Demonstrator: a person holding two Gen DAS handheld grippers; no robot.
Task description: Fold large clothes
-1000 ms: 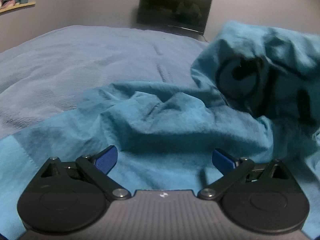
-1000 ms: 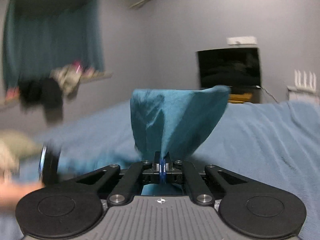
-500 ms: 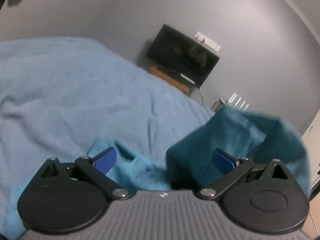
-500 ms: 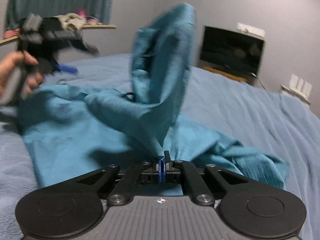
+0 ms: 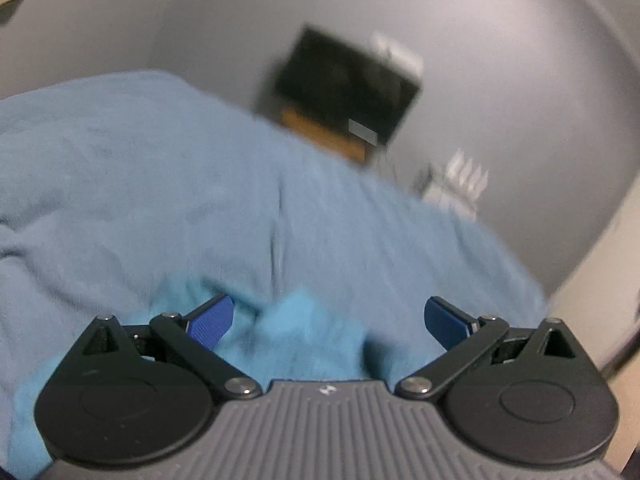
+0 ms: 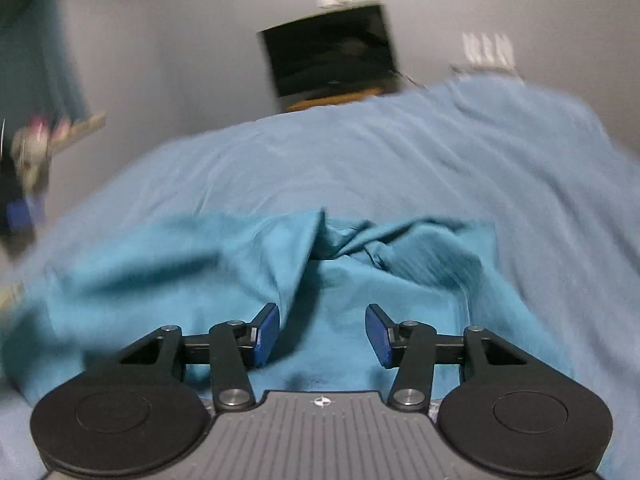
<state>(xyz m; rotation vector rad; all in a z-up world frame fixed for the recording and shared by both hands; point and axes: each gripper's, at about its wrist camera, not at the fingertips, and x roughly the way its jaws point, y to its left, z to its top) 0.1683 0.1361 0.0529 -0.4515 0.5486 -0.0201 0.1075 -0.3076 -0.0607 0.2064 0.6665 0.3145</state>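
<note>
A teal garment point(image 6: 224, 268) lies rumpled on the blue bedcover point(image 6: 400, 160), with a raised fold near its middle. My right gripper point(image 6: 322, 336) is open and empty just above the garment's near part. In the left wrist view my left gripper point(image 5: 327, 320) is open and empty, with a blurred edge of the teal garment point(image 5: 304, 332) just below and between its fingers. The left gripper also shows as a dark blur at the far left of the right wrist view point(image 6: 20, 208).
The blue bedcover point(image 5: 160, 184) fills most of both views. A dark TV screen point(image 6: 332, 56) stands on a wooden unit against the grey wall beyond the bed. A white router point(image 5: 460, 184) is to its right. A shelf with clothes point(image 6: 52, 136) is on the left wall.
My right gripper has opened and let go of the garment, which has dropped flat onto the bed. My left gripper has stayed open and has tilted up, away from the cloth.
</note>
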